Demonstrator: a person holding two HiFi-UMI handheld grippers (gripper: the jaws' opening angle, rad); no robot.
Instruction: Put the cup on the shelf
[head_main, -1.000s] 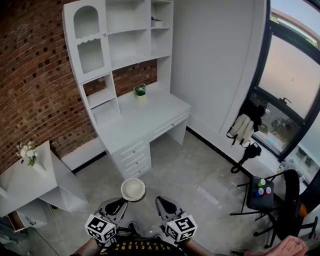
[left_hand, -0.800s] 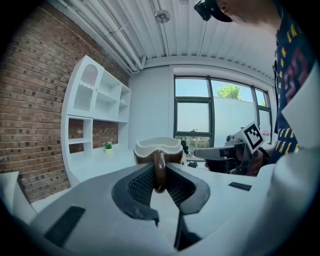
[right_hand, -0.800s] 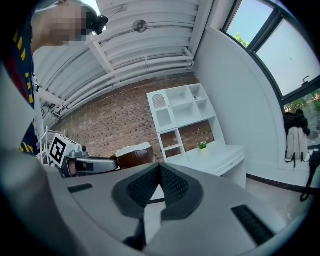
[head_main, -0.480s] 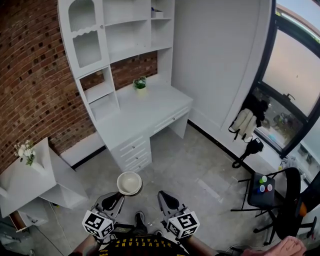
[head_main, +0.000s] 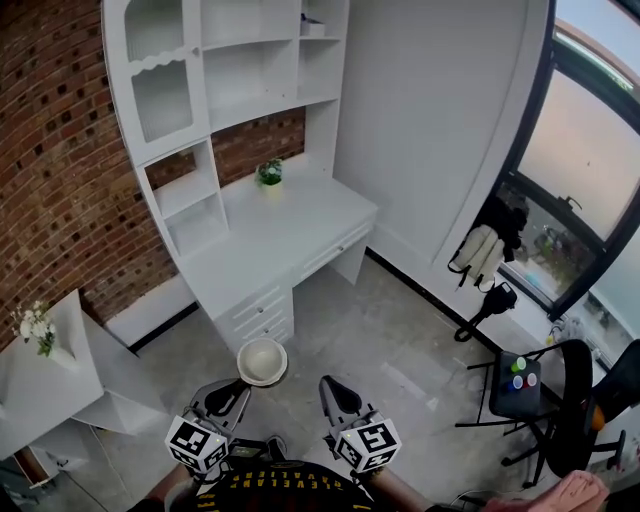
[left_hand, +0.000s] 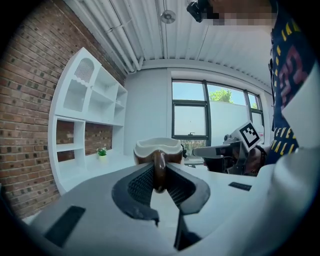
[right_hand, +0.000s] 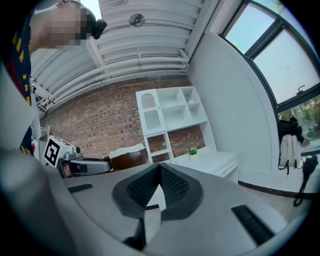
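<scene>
A brown cup with a cream inside (head_main: 262, 361) hangs over the grey floor, mouth up. My left gripper (head_main: 238, 388) is shut on the cup's handle (left_hand: 159, 169), and the cup's rim (left_hand: 158, 146) shows just beyond the jaws. To its right, my right gripper (head_main: 335, 390) is shut with nothing between its fingers, the pads meeting (right_hand: 160, 170). In the right gripper view the cup (right_hand: 129, 156) sits to the left. The white shelf unit (head_main: 205, 110) rises over a white desk (head_main: 275, 240) against the brick wall, well ahead of both grippers.
A small potted plant (head_main: 268, 174) stands on the desk and a small box (head_main: 313, 28) on an upper shelf. A white side table with flowers (head_main: 35, 328) is at the left. A black chair (head_main: 525, 390) and a window are at the right.
The view has drifted so that the shelf unit and desk sit further left and a little nearer. Both grippers keep their pose, and the cup stays in the left one.
</scene>
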